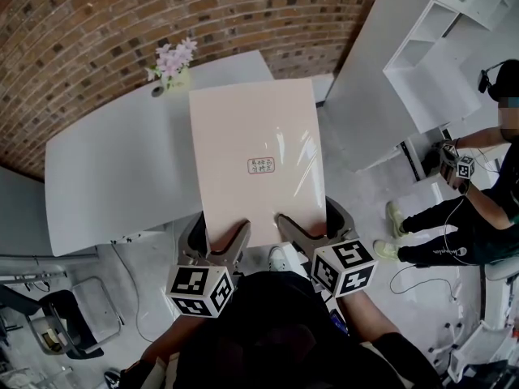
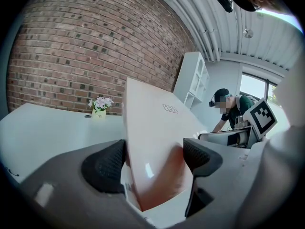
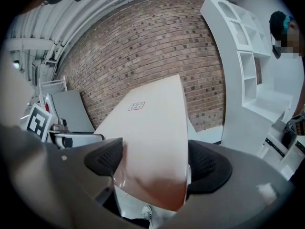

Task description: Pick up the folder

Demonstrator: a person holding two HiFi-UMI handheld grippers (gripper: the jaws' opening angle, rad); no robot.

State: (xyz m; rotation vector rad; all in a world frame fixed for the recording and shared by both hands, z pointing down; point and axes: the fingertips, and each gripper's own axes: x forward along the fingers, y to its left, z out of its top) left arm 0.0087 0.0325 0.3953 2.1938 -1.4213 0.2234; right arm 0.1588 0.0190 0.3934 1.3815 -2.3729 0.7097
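Nearest, the left tongs (image 1: 235,237) and the right tongs (image 1: 292,227) are each clamped on the near edge of the pale folder (image 1: 255,148). The folder is held off the white tabletop (image 1: 113,177), sloping up and away. Beyond it, a small pot of pink flowers (image 1: 173,61) stands before the brick wall (image 1: 81,31).
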